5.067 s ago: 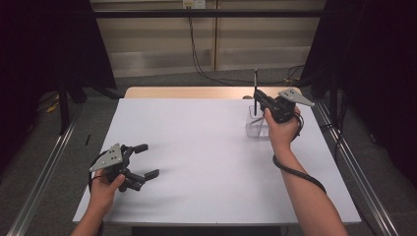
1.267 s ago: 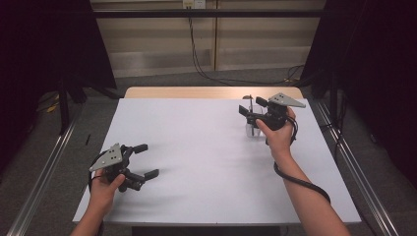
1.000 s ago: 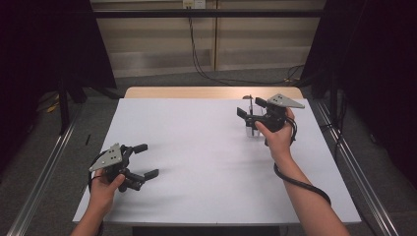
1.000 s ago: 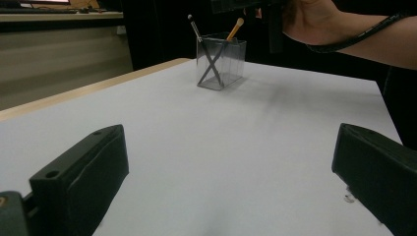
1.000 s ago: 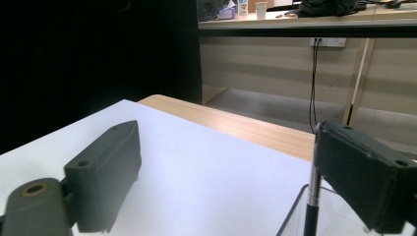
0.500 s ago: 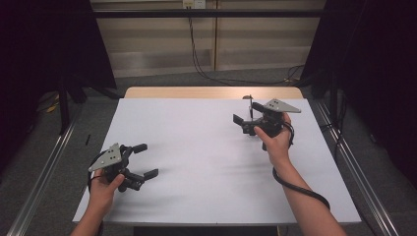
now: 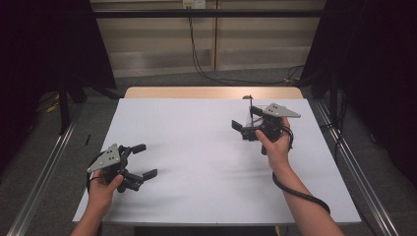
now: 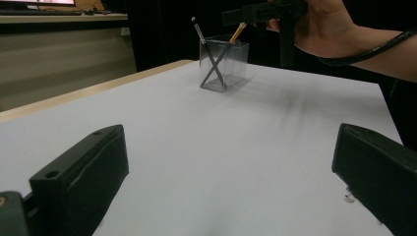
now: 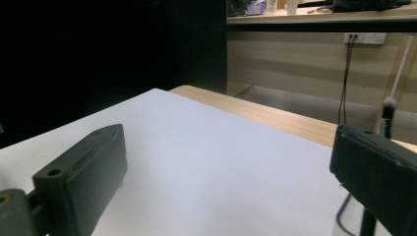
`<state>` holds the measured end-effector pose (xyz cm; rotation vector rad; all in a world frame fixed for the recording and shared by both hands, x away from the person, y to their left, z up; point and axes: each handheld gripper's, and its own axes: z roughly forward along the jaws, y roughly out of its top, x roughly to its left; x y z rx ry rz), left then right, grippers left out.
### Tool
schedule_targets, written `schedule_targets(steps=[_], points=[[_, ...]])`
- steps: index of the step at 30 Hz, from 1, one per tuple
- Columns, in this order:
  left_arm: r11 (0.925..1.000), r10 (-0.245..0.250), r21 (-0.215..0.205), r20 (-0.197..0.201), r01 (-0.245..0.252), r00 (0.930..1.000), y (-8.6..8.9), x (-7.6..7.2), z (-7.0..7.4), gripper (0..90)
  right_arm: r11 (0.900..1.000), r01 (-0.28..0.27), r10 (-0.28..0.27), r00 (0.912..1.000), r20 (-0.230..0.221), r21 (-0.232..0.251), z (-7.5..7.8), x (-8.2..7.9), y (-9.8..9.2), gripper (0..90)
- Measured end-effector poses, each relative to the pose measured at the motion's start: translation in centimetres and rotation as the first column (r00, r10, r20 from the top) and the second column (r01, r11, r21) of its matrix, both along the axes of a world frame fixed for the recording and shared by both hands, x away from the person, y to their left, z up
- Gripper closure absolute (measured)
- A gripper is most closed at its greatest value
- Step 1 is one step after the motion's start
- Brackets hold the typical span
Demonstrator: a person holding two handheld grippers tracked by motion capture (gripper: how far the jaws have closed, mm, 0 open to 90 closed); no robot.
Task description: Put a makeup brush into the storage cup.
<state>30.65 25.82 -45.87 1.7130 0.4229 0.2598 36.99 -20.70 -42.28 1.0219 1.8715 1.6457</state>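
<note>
My right gripper [image 7: 246, 120] hovers over the far right of the white table [image 7: 196, 142], just left of a clear pen holder [image 8: 223, 64]. Its jaws have just been opening and stand wide apart with nothing between them [image 9: 228, 147]. The holder stands upright with a black pen [image 8: 209, 51] and an orange pencil [image 8: 237, 32] leaning inside. In the high view the pen [image 7: 250, 102] pokes up behind the gripper, which hides most of the holder. My left gripper [image 7: 145, 160] rests near the front left corner, open and with nothing between its jaws [image 8: 228, 147].
A wooden strip [image 7: 211, 92] runs along the table's far edge. Metal rails [image 7: 354, 162] flank both sides on the floor. Cables [image 7: 196, 54] hang from the back wall. The person's right forearm [image 7: 300, 206] lies over the front right of the table.
The right gripper has drawn left and toward the near side, away from the holder, and its jaws have spread. The left gripper has stayed put.
</note>
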Motion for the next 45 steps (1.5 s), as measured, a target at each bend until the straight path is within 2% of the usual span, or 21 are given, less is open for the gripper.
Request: schedule_targets(steps=[23,45], points=[[0.9999,0.013,-0.002,-0.005,-0.013,0.9999,0.5,-0.6,-0.1,0.4,0.998,-0.063,0.063,0.9979,0.016,-0.014,-0.4,-1.5,0.5,0.0],[0.9999,0.015,0.001,-0.002,-0.015,0.9999,0.5,-0.6,-0.1,0.5,0.994,-0.102,0.102,0.9947,-0.009,-0.023,-1.7,-3.5,-0.4,0.0]])
